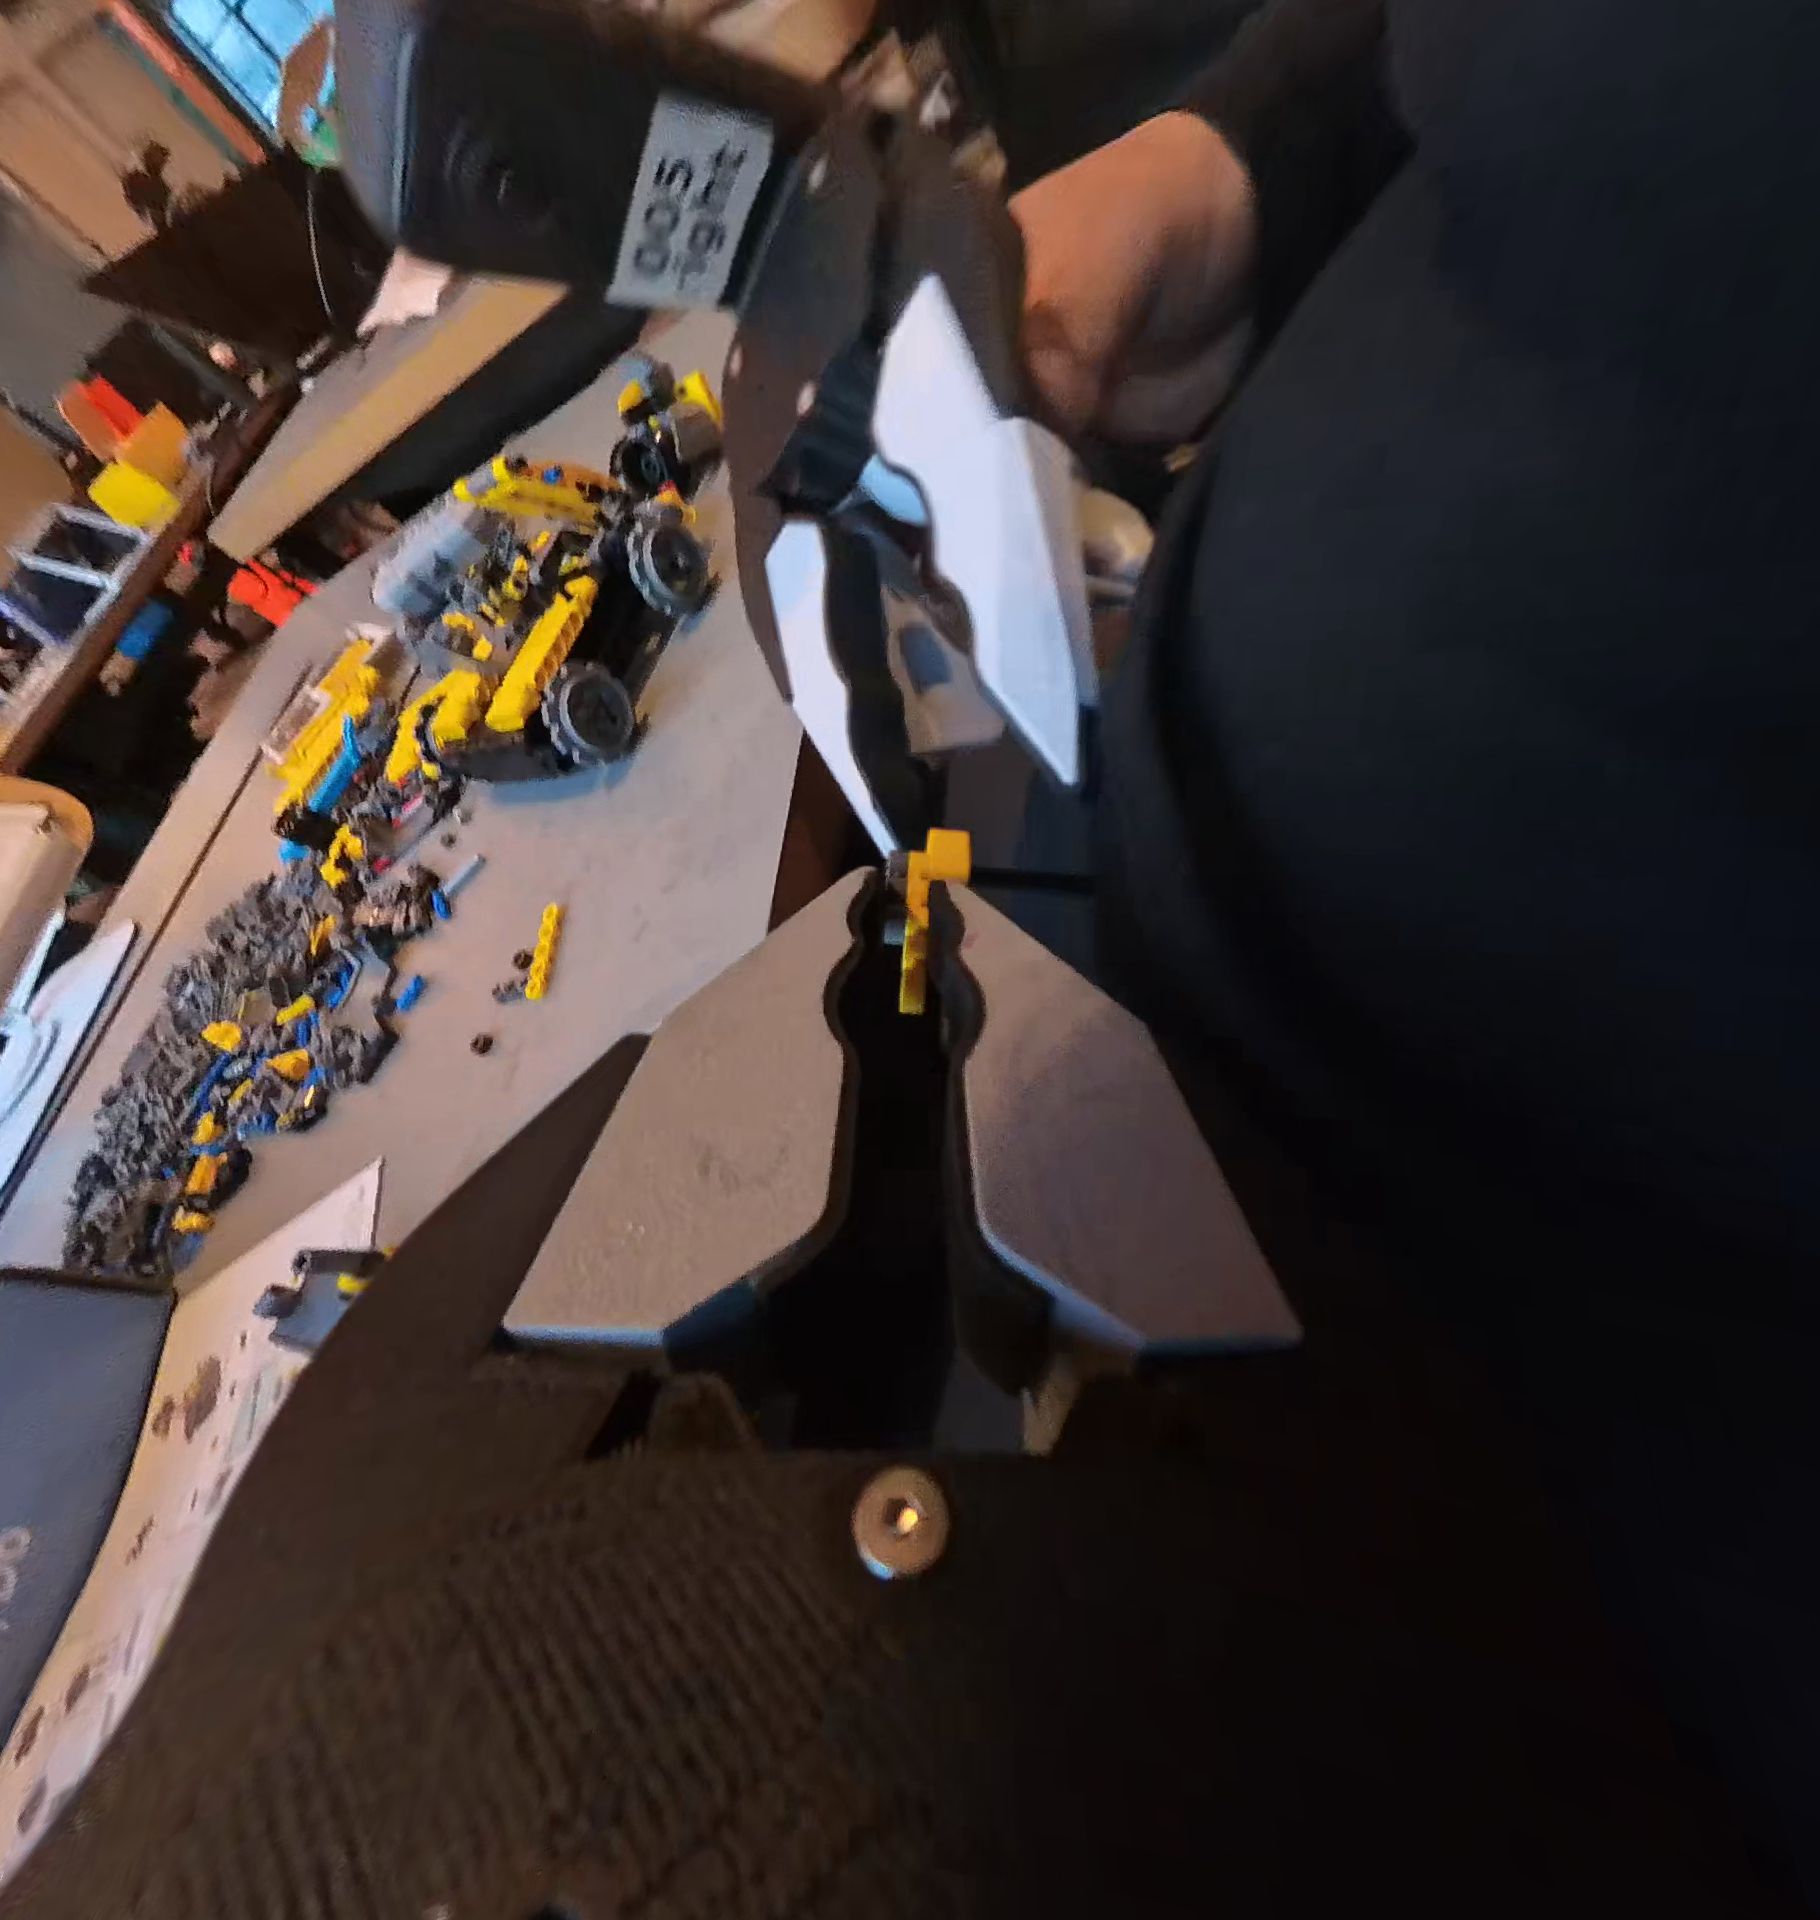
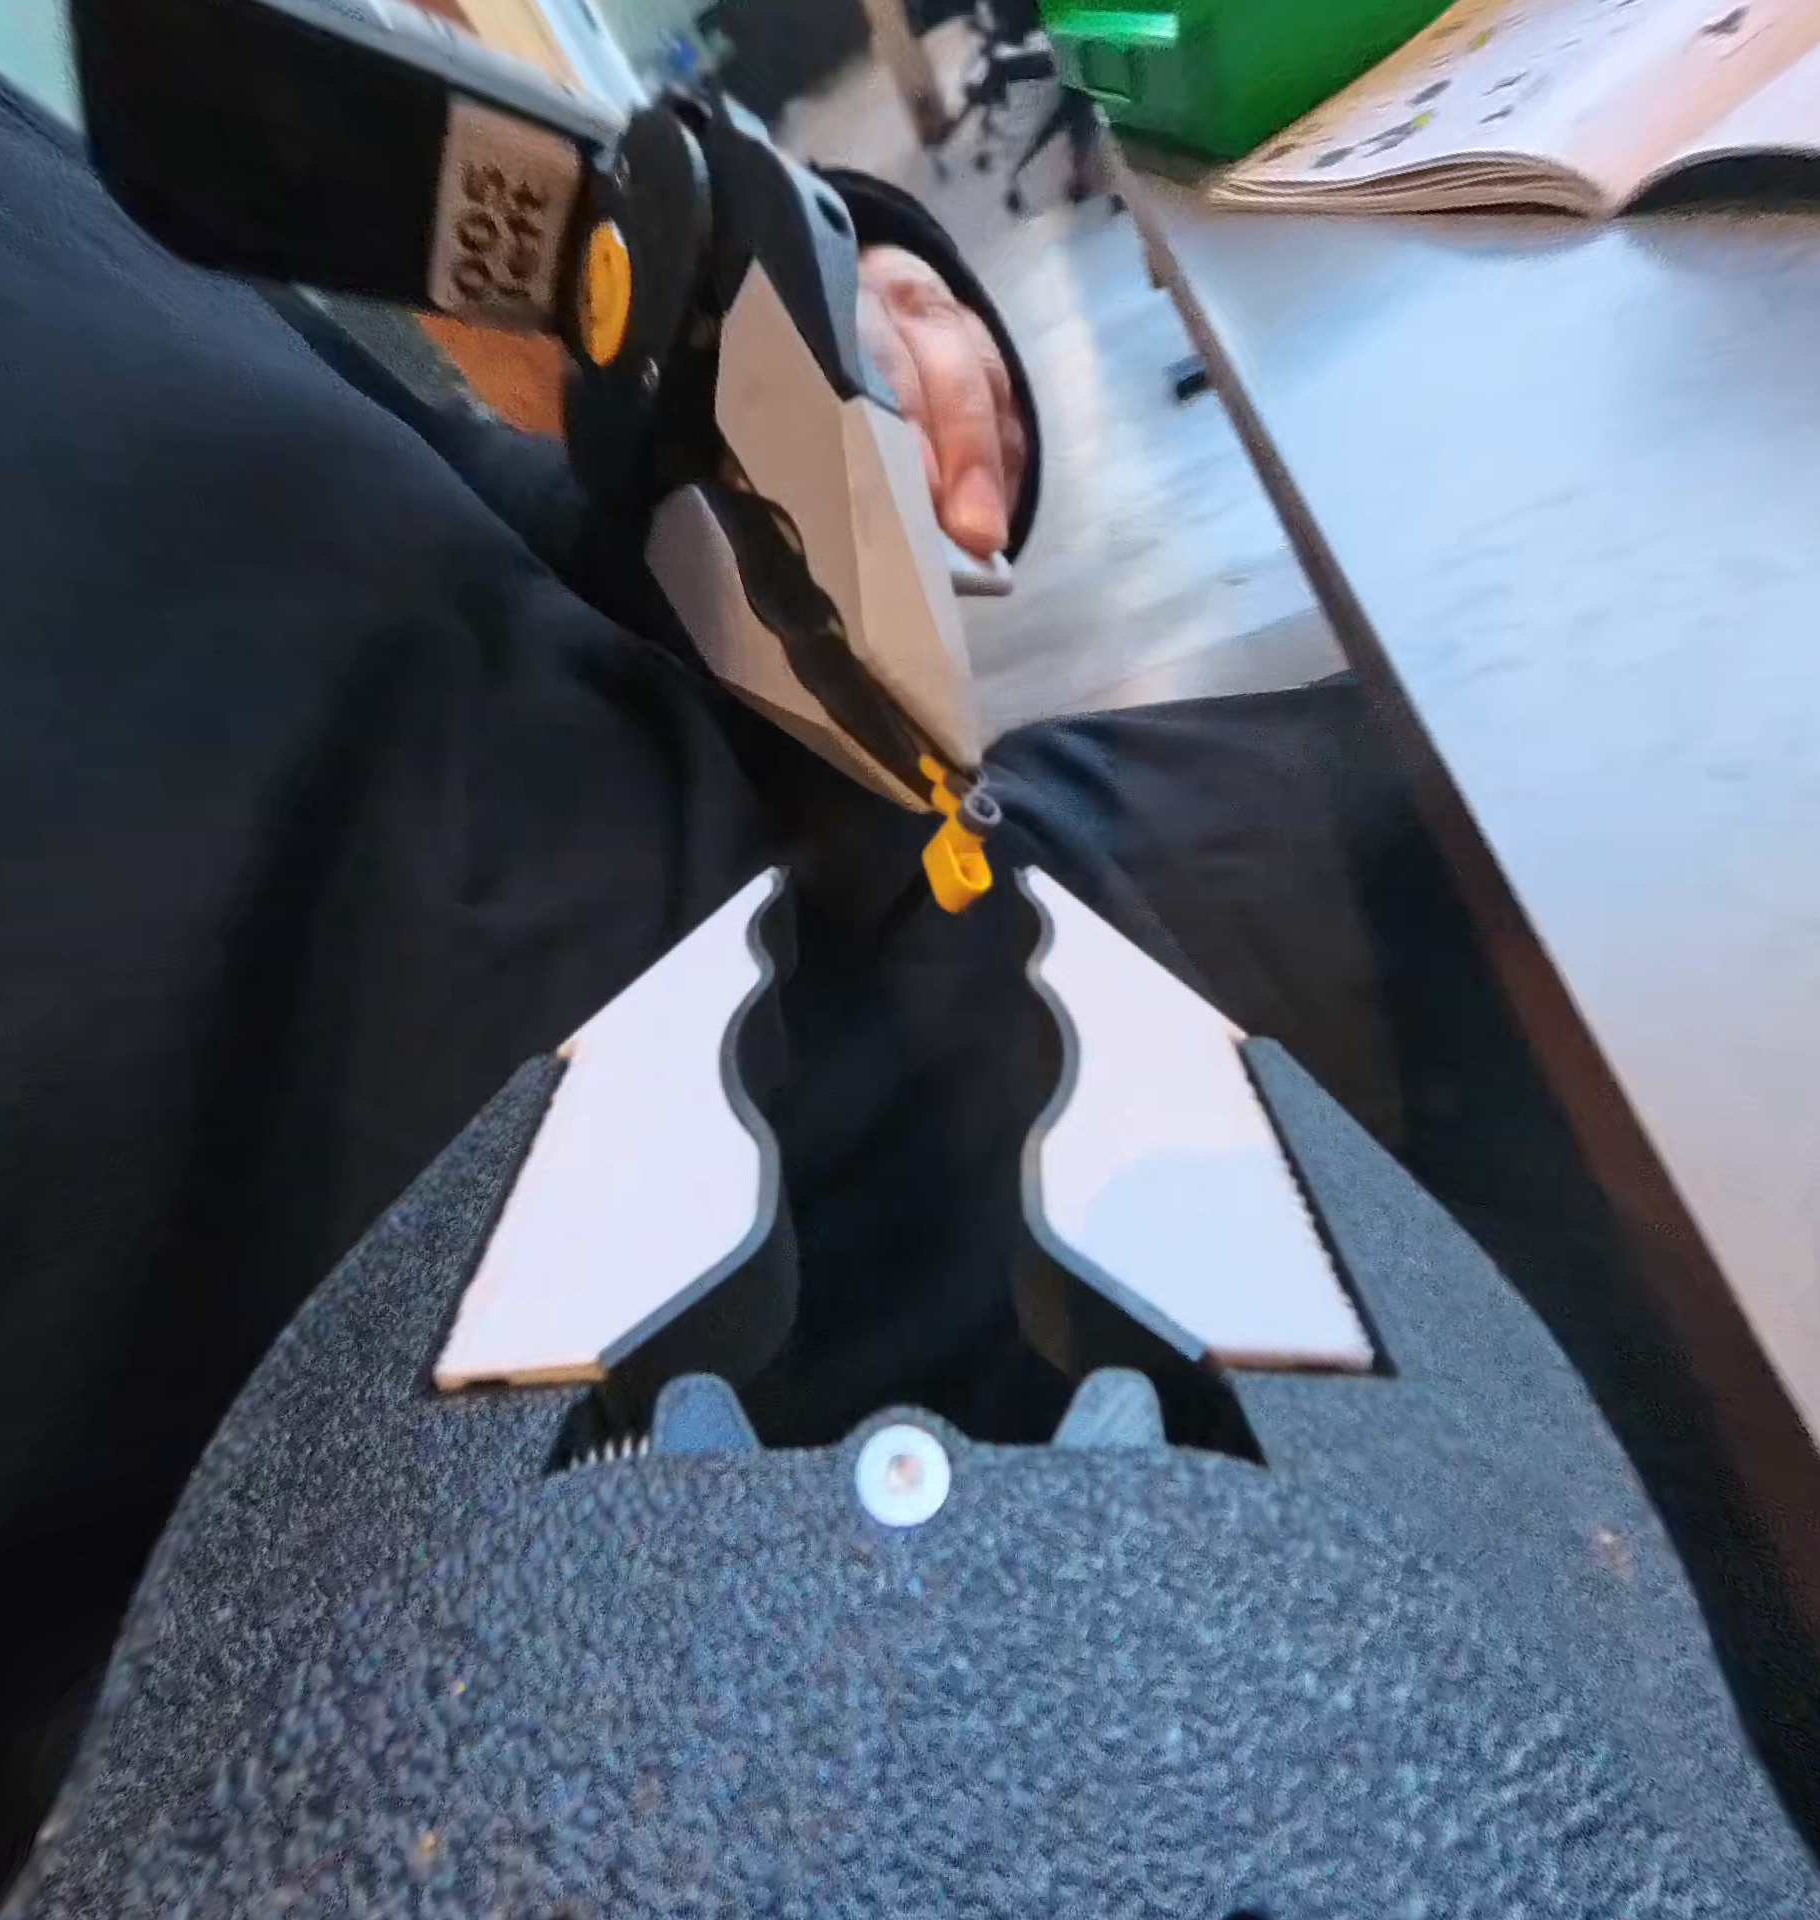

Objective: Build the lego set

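Grey table (image 1: 677,862) with brick vehicle (image 1: 563,644), loose-piece heap (image 1: 241,1039), booklet (image 2: 1571,114).

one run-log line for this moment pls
left claw: shut on yellow brick piece | right claw: open, empty, beside the piece | table: half-built yellow vehicle, loose bricks

- The left tongs (image 1: 911,914) are gripping a small yellow piece (image 1: 921,930) off the table edge (image 1: 781,831), close against the person's dark clothing (image 1: 1508,1039).
- The right tongs (image 2: 901,883) are standing parted around open air, with the yellow tip just ahead of the gap.
- A wheeled toy model (image 1: 563,644) and a heap of loose bricks (image 1: 231,1049) are crowding the table's far side.
- A bare strip of tabletop (image 1: 677,883) is lying open along the near edge.
- An open booklet (image 2: 1560,114) is occupying the far corner.
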A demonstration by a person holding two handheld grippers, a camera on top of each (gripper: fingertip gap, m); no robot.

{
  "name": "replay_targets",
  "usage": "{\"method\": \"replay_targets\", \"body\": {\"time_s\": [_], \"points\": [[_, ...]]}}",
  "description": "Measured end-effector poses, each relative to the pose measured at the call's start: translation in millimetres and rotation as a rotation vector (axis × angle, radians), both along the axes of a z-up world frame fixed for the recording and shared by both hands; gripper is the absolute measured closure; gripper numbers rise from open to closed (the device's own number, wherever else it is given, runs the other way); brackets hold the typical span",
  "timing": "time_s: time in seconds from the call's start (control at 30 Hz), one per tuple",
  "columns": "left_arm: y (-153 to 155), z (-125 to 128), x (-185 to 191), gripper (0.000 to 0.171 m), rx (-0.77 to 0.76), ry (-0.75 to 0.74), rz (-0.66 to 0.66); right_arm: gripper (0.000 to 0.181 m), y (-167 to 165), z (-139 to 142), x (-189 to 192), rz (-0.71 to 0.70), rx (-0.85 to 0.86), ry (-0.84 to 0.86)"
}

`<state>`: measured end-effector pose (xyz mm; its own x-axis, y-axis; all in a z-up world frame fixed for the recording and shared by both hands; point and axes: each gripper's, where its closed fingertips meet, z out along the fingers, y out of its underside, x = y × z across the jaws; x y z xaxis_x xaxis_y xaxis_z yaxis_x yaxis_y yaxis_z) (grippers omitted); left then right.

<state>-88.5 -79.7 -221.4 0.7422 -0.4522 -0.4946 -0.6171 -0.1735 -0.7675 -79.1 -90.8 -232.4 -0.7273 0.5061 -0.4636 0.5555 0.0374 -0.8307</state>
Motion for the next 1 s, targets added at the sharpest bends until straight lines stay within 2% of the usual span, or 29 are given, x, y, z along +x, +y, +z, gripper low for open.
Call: {"method": "replay_targets", "body": {"time_s": [0.1, 0.23, 0.4, 0.5, 0.63, 0.8, 1.0], "points": [[-3, 7, 9, 0.165, 0.023, -0.017, -0.07, 0.155, -2, 7, 7, 0.08, -0.051, -0.029], [-2, 8, 16, 0.165, 0.018, -0.029, -0.128, 0.167, -4, 1, 11, 0.155, 0.045, -0.053], [-4, 11, 18, 0.165, 0.009, -0.118, -0.153, 0.169, -4, 3, 7, 0.19, 0.05, -0.076], [-5, 4, 15, 0.165, -0.022, -0.165, -0.146, 0.172, -7, -2, 8, 0.226, 0.076, -0.096], [-2, 4, 3, 0.167, -0.096, -0.274, -0.07, 0.174, -2, -4, -5, 0.172, 0.127, -0.079], [16, 4, -30, 0.149, -0.238, -0.338, 0.056, 0.174, 18, 12, -39, 0.071, 0.251, 0.076], [36, 0, -69, 0.162, -0.354, -0.339, 0.082, 0.174, 41, 13, -84, 0.029, 0.454, 0.248]]}}
